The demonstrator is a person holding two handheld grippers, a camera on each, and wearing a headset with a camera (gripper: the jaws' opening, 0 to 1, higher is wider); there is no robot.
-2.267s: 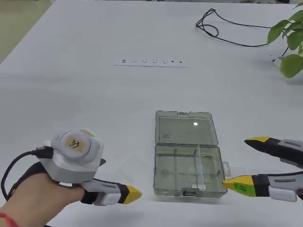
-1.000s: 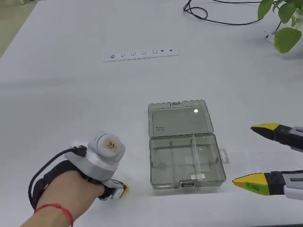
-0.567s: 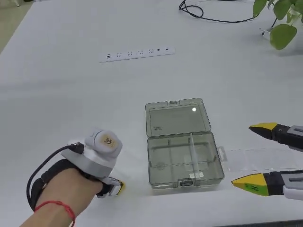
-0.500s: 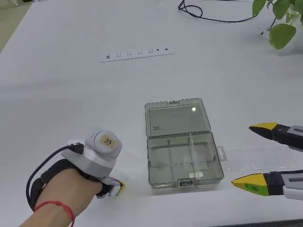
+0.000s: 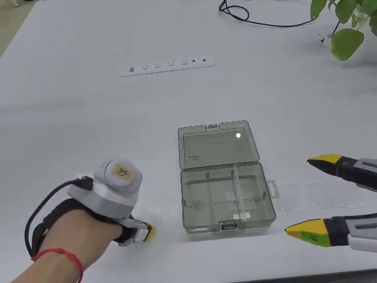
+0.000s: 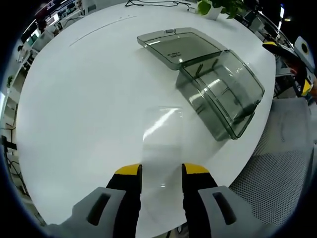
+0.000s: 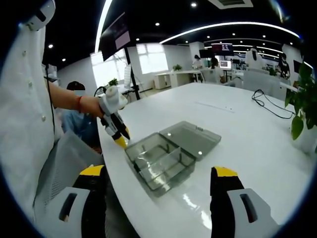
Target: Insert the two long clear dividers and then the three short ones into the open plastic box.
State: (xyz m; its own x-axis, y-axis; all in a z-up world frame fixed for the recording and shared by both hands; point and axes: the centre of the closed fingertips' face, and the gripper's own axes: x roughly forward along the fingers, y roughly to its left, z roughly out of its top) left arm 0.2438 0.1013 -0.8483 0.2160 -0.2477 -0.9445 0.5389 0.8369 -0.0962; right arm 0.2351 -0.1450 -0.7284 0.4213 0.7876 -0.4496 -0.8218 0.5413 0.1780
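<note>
The open smoky plastic box sits at mid-table with its lid laid back. One long clear divider stands in it. My left gripper rests low on the table left of the box. In the left gripper view its jaws are close together on the edges of a clear divider that points toward the box. My right gripper stands wide open to the right of the box, with more clear dividers flat on the table between its jaws. The right gripper view shows the box ahead.
A white power strip lies at the back. A black cable and a green plant are at the far right corner. The table's front edge runs close behind both grippers. A person in white stands at the table.
The left gripper has dropped from above the table down onto it and turned its tip toward the surface. The right gripper stays wide open. The head camera has shifted, which slides the whole scene.
</note>
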